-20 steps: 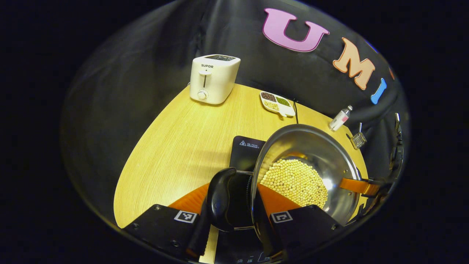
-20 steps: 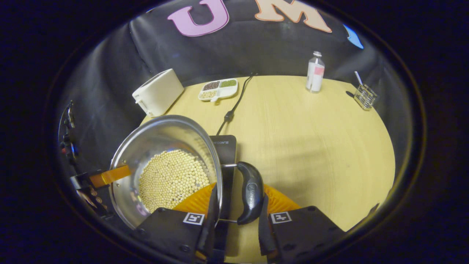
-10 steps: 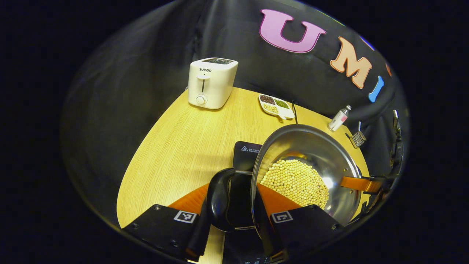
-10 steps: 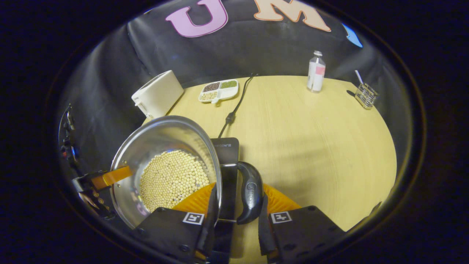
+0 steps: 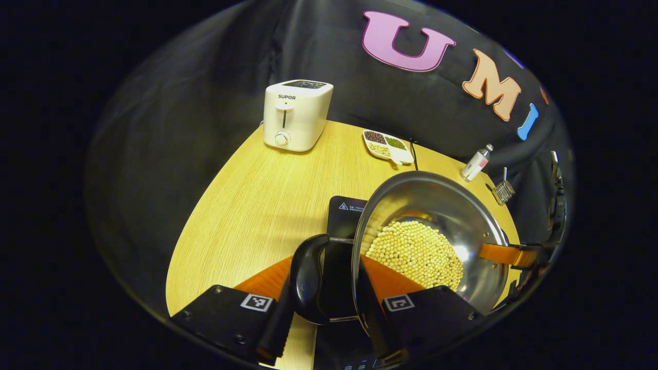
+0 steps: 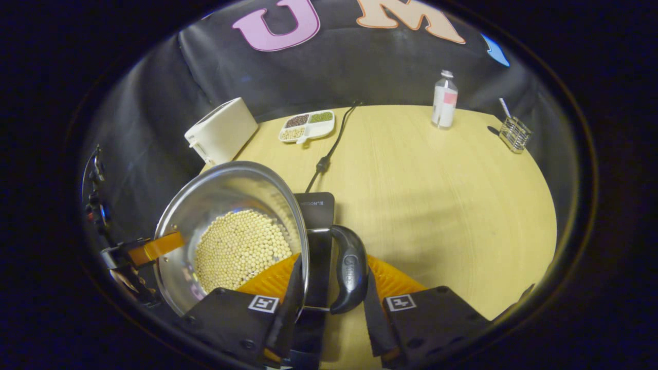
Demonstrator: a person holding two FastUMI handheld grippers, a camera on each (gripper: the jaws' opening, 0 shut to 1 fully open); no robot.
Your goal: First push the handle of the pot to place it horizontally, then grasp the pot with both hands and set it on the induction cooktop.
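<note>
- Two hand-held grippers on one pot: left hand-held gripper clamped on the pot's left handle, one finger outside the black grip, the other against the pot wall; right hand-held gripper clamped the same way on the right handle.
- Pot sits over the black induction cooktop; whether its base touches the glass cannot be told. Cooktop lies near the bench's near edge.
- Pot holds a layer of pale beans.
- Open room: wide bare wood on the bench to the right of the pot, and another bare stretch toward the left edge.
- Far edge carries, counted: one white toaster at the far-left corner, one divided dish of three bean sorts, one small bottle, one wire holder near the far-right edge.
- One black cord runs from the cooktop to the far edge.
- Black cloth wall behind the round bench.
</note>
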